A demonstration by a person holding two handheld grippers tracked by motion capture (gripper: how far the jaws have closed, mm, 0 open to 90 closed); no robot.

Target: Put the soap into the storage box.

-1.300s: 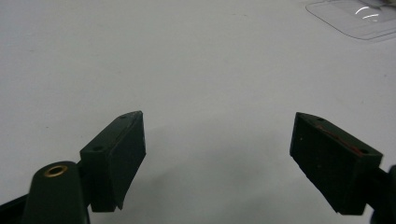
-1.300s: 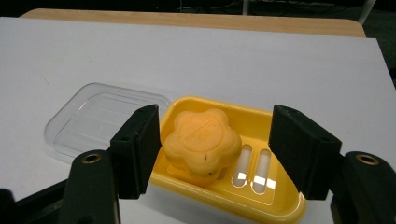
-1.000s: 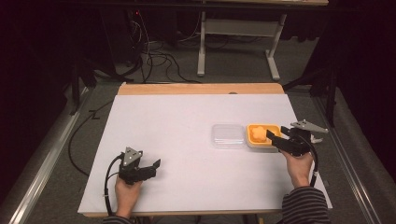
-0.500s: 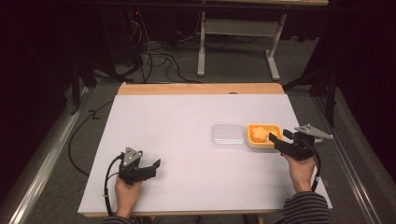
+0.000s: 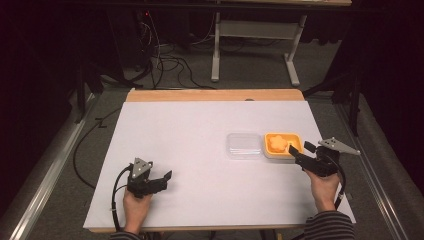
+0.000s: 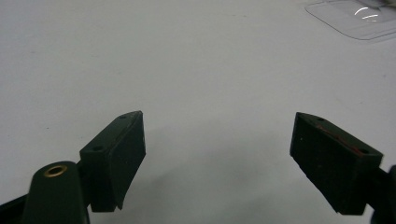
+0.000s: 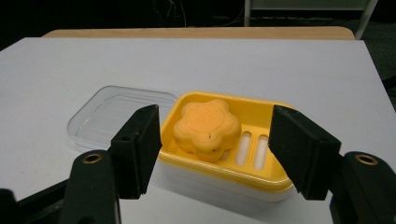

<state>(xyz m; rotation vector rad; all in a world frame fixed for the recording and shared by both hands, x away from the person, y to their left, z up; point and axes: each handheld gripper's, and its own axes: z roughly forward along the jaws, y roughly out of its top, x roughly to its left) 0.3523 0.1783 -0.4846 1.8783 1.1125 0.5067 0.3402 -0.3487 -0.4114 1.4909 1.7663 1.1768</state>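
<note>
My right gripper (image 7: 215, 154) stands part-open before the yellow soap dish (image 7: 233, 175), its near wall hidden behind my jaws; the flower-shaped soap (image 7: 207, 128) lies inside.

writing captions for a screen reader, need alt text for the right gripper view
An orange flower-shaped soap sits in a yellow slotted soap dish on a white table, seen between the right gripper's two black fingers, which stand apart just in front of the dish without touching it. A clear plastic lid lies flat beside the dish.

Dark room; grey floor (image 5: 250, 70), cables (image 5: 165, 55), perhaps metal desk frame (image 5: 255, 35) behind.
</note>
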